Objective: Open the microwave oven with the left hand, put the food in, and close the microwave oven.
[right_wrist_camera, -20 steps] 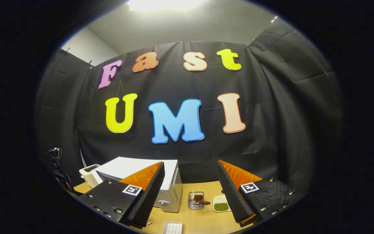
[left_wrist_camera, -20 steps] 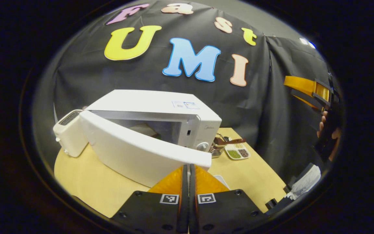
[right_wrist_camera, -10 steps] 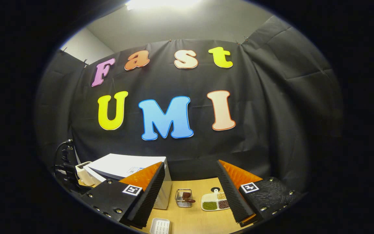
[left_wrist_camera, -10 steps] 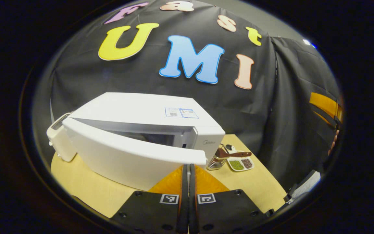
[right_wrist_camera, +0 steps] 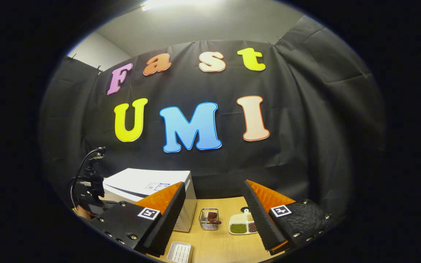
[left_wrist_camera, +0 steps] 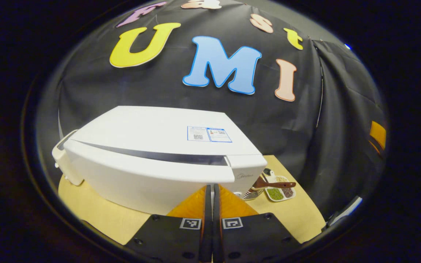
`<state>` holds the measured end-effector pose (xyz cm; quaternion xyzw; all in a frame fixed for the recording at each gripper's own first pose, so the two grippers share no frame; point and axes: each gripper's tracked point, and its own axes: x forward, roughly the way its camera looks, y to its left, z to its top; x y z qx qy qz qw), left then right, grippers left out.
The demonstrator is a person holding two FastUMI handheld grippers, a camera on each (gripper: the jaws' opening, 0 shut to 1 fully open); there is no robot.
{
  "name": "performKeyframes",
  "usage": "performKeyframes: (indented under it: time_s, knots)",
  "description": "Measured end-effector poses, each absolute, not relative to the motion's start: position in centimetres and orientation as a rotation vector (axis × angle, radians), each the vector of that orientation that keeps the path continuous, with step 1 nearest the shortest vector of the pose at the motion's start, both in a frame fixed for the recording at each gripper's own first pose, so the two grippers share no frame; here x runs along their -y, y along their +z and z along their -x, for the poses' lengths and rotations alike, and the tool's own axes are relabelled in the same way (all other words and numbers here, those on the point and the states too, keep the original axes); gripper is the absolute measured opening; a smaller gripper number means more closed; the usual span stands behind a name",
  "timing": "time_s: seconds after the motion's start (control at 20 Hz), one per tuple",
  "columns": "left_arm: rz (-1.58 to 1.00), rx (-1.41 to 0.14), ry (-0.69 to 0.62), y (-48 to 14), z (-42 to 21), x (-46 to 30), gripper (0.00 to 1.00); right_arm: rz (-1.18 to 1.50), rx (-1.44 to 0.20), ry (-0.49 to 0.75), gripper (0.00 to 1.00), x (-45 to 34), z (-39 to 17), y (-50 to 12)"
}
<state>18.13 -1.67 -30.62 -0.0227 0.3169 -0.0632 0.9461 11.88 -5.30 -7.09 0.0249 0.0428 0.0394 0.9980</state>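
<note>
Over the last second the microwave door (left_wrist_camera: 148, 171) has swung from well ajar to nearly flush with the microwave (left_wrist_camera: 166, 128), so closing is almost done, with the left gripper (left_wrist_camera: 210, 190), fingers together, pushing its near edge while the right gripper (right_wrist_camera: 214, 204) hangs open, empty.

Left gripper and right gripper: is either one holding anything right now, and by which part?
Nothing is held. The left gripper has its fingers shut together with nothing between them, their tips at the microwave door. The right gripper is open and empty above the table.
</note>
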Motion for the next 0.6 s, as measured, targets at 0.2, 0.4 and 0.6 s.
performKeyframes:
  time_s: [0.2,0.4,0.6]
  knots:
    - [0.024,-0.646,-0.116,-30.8,-18.8,1.8,0.07,-0.046,-0.097,0.090,0.94,6.0,-12.9,-7.8]
    - [0.000,-0.638,-0.093,-30.8,-18.9,1.6,0.07,-0.076,-0.122,0.095,0.94,6.1,-13.9,-8.7]
    - [-0.006,-0.634,-0.088,-30.9,-18.9,1.7,0.07,-0.078,-0.125,0.108,0.94,6.0,-14.1,-8.8]
